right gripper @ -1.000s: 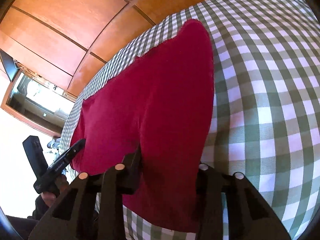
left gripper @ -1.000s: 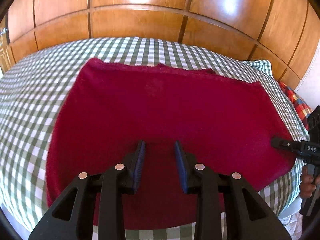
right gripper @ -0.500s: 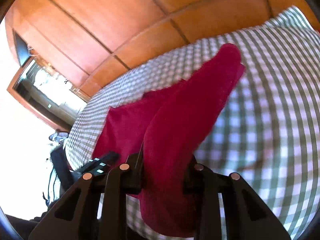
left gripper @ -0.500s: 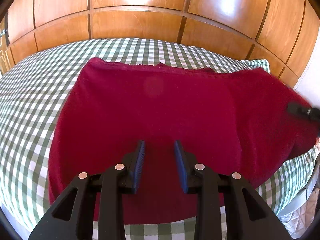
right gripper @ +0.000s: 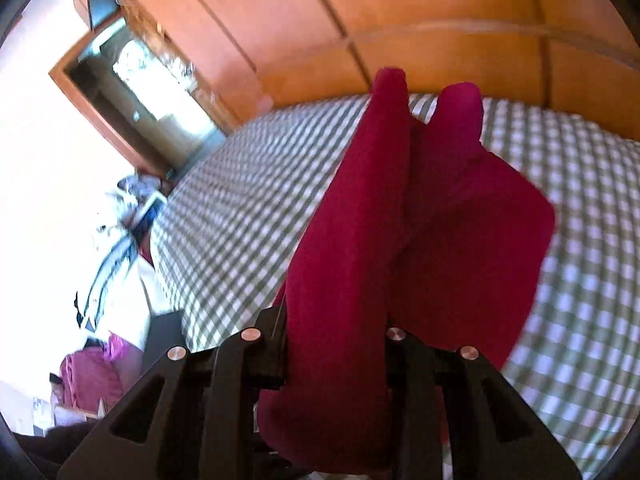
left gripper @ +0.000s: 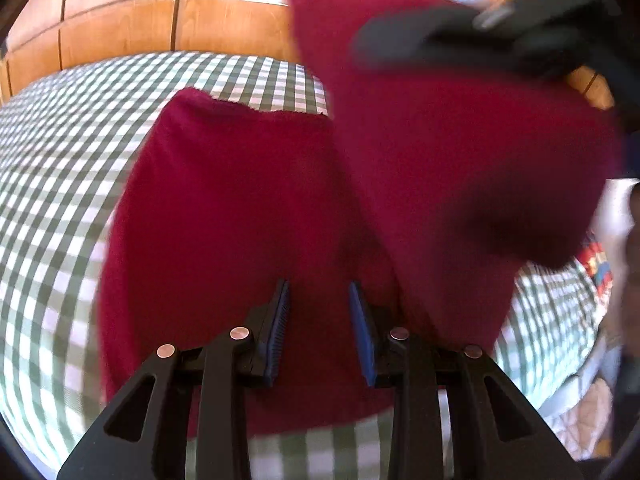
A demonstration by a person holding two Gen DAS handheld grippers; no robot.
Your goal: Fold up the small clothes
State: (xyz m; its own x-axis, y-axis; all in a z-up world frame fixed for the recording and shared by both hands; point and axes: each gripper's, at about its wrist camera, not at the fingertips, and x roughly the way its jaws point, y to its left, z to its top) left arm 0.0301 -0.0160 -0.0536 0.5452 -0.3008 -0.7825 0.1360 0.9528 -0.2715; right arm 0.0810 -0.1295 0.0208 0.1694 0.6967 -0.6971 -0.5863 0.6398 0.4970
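- Left tongs (left gripper: pixel 319 328): spread apart, nothing between the blue pads (left gripper: pixel 279 332), poised over the near-middle of the red garment (left gripper: pixel 224 216).
- Right tongs (right gripper: pixel 334 354): clamped on a fold of the red garment (right gripper: pixel 352 240); cloth fills the gap between the two black arms and hangs below them.
- In the left wrist view, right tongs (left gripper: pixel 472 36) visible at far right, blurred, raised above the bed with a lifted flap of cloth draped beneath.
- Red garment: left portion flat on the bed (left gripper: pixel 52 184); right portion raised off the surface and carried over toward the left part.
- Far edge of the flat portion: slightly ragged, lying against the checked cover.
- Near edge of the garment: close to the near side of the bed, just past the left tongs.
- In the right wrist view, lifted cloth forms two upright ridges ahead of the tongs, with a wider flap spreading to the right over the bed (right gripper: pixel 580 264).
- Bed: covered in green-and-white checked cloth.
- Wooden panelled wall (left gripper: pixel 120 12) behind the bed, far side.
- Patterned multicolour fabric (left gripper: pixel 598 264) at the right edge of the bed; detail too blurred to identify.
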